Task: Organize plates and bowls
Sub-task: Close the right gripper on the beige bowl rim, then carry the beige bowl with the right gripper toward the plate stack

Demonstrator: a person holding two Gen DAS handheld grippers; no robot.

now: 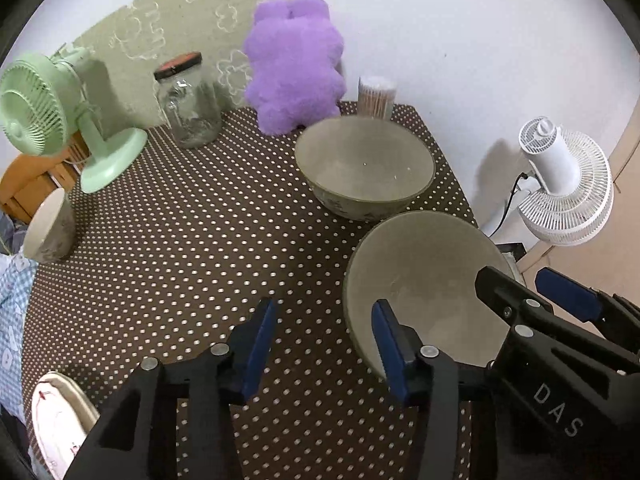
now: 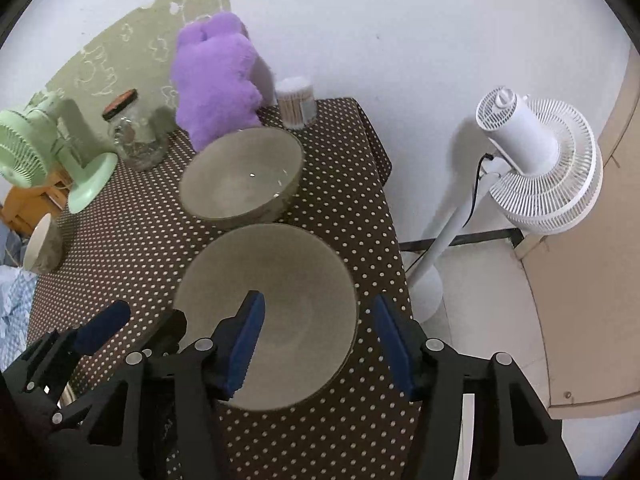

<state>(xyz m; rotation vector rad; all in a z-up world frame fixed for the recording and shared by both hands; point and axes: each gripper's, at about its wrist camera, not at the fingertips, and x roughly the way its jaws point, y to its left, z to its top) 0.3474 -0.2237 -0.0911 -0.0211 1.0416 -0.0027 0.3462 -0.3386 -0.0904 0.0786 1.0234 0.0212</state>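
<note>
Brown polka-dotted tablecloth (image 2: 132,232), near grey ceramic bowl (image 2: 280,280) at its right edge straddled at the rim by the right gripper (image 2: 316,344), jaws parted without contact, left gripper (image 1: 324,344) beside it, parted over bare cloth.

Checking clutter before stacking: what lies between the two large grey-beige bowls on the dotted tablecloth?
Nothing: in the right wrist view only a thin strip of brown polka-dot tablecloth separates the far large grey-beige bowl from the near one.
</note>
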